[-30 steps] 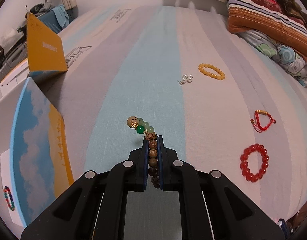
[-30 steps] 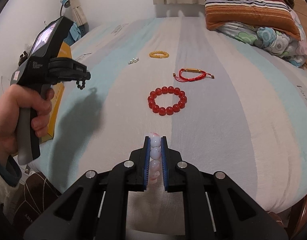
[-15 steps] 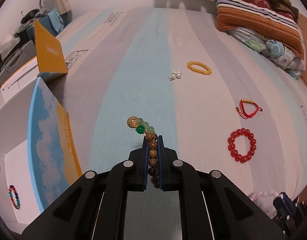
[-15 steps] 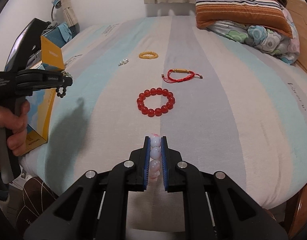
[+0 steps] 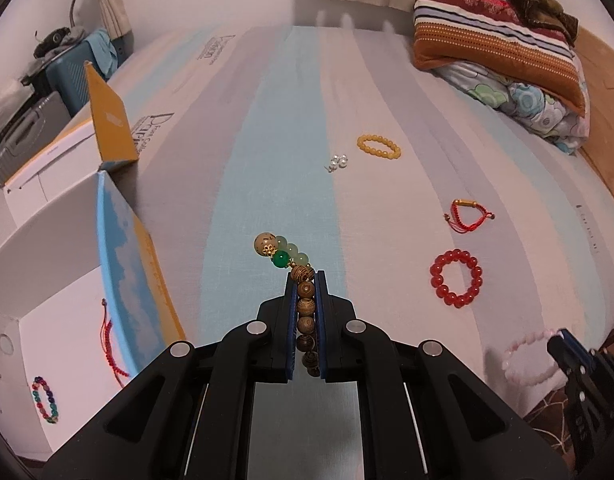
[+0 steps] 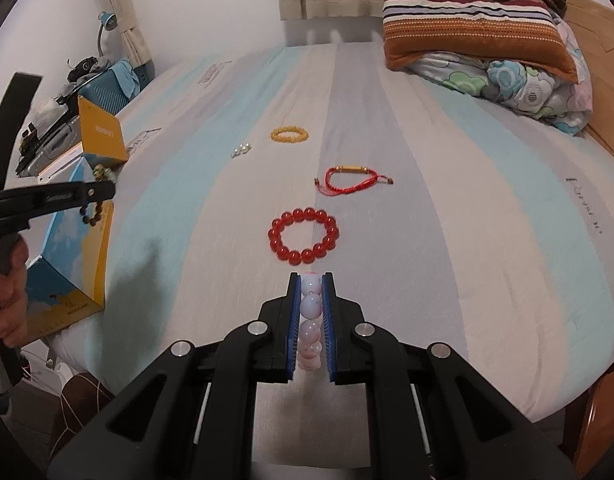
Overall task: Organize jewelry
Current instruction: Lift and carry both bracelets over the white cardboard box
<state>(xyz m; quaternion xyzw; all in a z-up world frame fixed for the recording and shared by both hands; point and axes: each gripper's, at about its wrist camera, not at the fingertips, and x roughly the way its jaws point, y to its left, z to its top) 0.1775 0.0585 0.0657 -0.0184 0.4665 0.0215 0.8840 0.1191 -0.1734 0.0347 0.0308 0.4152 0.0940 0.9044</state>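
Left wrist view: the left gripper (image 5: 306,280) was clenched on a wooden bead bracelet (image 5: 305,308), brown beads stacked between the blue pads, green and cream beads sticking out past the tips to the far left. It hung above the striped bedsheet (image 5: 267,140). An open white box (image 5: 47,280) sat at the left, its blue-and-yellow flap (image 5: 123,264) just left of the gripper; a multicolour bracelet (image 5: 45,399) and a red cord (image 5: 111,344) lay inside. Versus a second ago, the view sat higher and more of the box interior showed; the red cord inside was new in view. The right gripper (image 5: 563,338) had come in at the lower right edge with a pink bead bracelet (image 5: 527,354).

On the sheet, well apart: pearl earrings (image 5: 338,162), yellow bracelet (image 5: 378,146), red string bracelet (image 5: 467,214), red bead bracelet (image 5: 455,278). Wide bare sheet lay ahead; pillows (image 5: 495,36) were far right.

Right wrist view: the right gripper (image 6: 311,280) was clamped on the pink bead bracelet (image 6: 310,316), beads filling the gap. The red bead bracelet (image 6: 303,235) lay just beyond the tips. The left gripper (image 6: 107,190), held by a hand (image 6: 7,300), was over the box flap (image 6: 83,236) at the left, further left than a second ago. The bed's near edge ran just below the gripper.
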